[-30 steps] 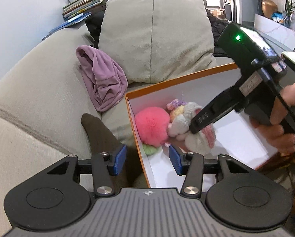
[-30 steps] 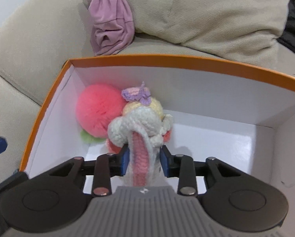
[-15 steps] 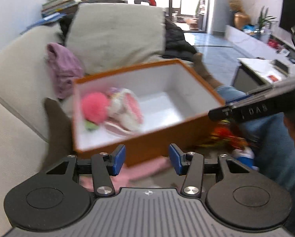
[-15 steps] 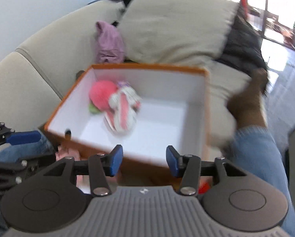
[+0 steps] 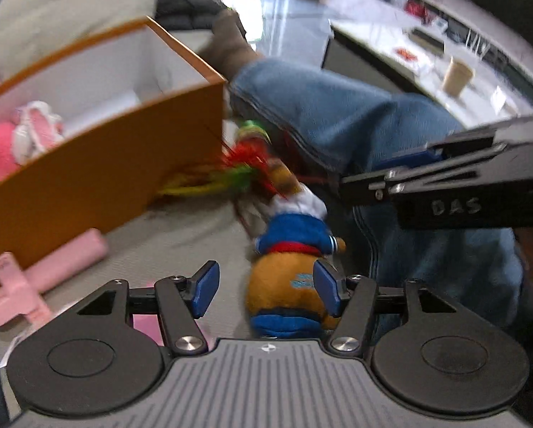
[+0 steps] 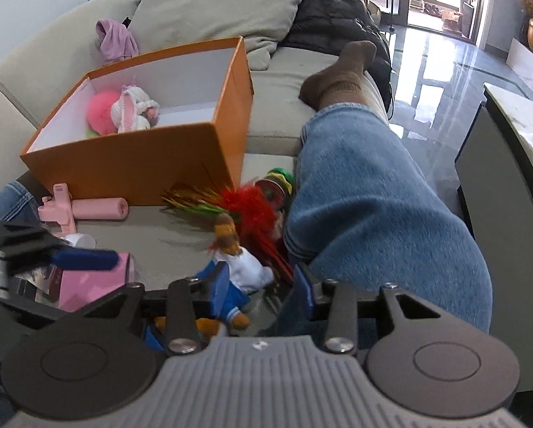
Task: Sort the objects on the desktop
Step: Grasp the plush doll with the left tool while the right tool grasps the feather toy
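Observation:
An orange box (image 6: 134, 157) with a white inside stands on the sofa and holds a pink pom-pom (image 6: 100, 110) and a white-and-pink knitted bunny (image 6: 132, 110). The box also shows in the left wrist view (image 5: 88, 174). A brown plush doll in blue and white clothes (image 5: 291, 267) lies on the seat in front of the box. My left gripper (image 5: 263, 287) is open, with the doll's lower body between its fingers. My right gripper (image 6: 261, 283) is open and empty just above the doll (image 6: 238, 267).
A red and green feather toy (image 6: 245, 207), a pink roller (image 6: 99, 208), a pink clip-like piece (image 6: 57, 207) and a pink box (image 6: 91, 281) lie on the seat. A person's leg in jeans (image 6: 366, 192) lies right of the toys. A cushion (image 6: 216, 0) stands behind the box.
My right gripper let go of the bunny in the box and pulled back, open. Both grippers swung away from the box down to the plush doll on the seat.

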Demonstrator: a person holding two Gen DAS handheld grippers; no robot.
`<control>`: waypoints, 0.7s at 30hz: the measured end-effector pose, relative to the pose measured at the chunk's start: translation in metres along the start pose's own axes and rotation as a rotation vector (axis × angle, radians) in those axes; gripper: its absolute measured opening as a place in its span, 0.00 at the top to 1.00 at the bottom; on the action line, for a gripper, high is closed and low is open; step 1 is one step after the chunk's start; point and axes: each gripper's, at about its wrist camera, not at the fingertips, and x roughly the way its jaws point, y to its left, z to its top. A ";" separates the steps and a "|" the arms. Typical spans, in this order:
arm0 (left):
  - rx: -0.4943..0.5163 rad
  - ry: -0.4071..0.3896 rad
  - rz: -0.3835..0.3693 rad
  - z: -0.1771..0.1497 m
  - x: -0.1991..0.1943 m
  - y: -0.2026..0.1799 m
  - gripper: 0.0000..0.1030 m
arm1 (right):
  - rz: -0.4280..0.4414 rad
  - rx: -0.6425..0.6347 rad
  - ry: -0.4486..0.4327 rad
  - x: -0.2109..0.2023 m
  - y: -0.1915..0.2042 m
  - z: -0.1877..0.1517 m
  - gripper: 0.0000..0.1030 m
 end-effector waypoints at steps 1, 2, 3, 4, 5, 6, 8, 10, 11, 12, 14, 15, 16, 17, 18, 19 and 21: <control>0.006 0.015 0.004 0.000 0.005 -0.004 0.33 | 0.005 0.003 -0.002 -0.002 -0.003 -0.004 0.58; 0.008 0.031 0.006 0.000 0.011 -0.007 0.32 | 0.011 0.007 -0.003 -0.001 -0.006 -0.004 0.58; 0.004 0.048 0.004 0.001 0.017 -0.008 0.30 | 0.017 0.013 -0.003 0.000 -0.008 -0.005 0.59; -0.007 0.060 -0.005 0.003 0.020 -0.009 0.25 | 0.020 0.015 -0.003 0.001 -0.009 -0.005 0.59; -0.018 0.072 -0.014 0.003 0.025 -0.010 0.25 | 0.024 0.014 -0.005 0.002 -0.009 -0.005 0.59; -0.027 0.086 -0.022 0.004 0.029 -0.010 0.25 | 0.029 0.011 -0.007 0.002 -0.010 -0.005 0.59; -0.038 0.113 -0.038 0.005 0.037 -0.012 0.23 | 0.037 0.003 -0.011 0.004 -0.010 -0.005 0.59; -0.052 0.132 -0.063 0.004 0.045 -0.012 0.22 | 0.042 -0.003 -0.014 0.005 -0.011 -0.006 0.59; -0.063 0.144 -0.070 0.003 0.049 -0.012 0.24 | 0.044 -0.005 -0.015 0.004 -0.011 -0.006 0.59; -0.068 0.148 -0.071 0.002 0.052 -0.011 0.24 | 0.047 -0.007 -0.017 0.004 -0.012 -0.007 0.59; -0.083 0.149 -0.087 0.001 0.053 -0.008 0.29 | 0.047 -0.016 -0.022 0.004 -0.012 -0.008 0.59; -0.087 0.147 -0.088 0.000 0.052 -0.008 0.30 | 0.048 -0.022 -0.024 0.004 -0.011 -0.008 0.58; -0.090 0.144 -0.088 -0.001 0.051 -0.007 0.33 | 0.046 -0.025 -0.024 0.004 -0.011 -0.008 0.58; -0.096 0.139 -0.088 -0.002 0.049 -0.006 0.35 | 0.045 -0.029 -0.022 0.004 -0.009 -0.008 0.58; -0.101 0.135 -0.087 -0.003 0.046 -0.004 0.36 | 0.045 -0.032 -0.020 0.005 -0.008 -0.006 0.58; -0.106 0.133 -0.079 -0.003 0.042 -0.003 0.37 | 0.047 -0.034 -0.020 0.005 -0.007 -0.004 0.58; -0.112 0.118 -0.037 -0.006 0.032 0.002 0.38 | 0.053 -0.043 -0.028 0.006 -0.004 0.001 0.58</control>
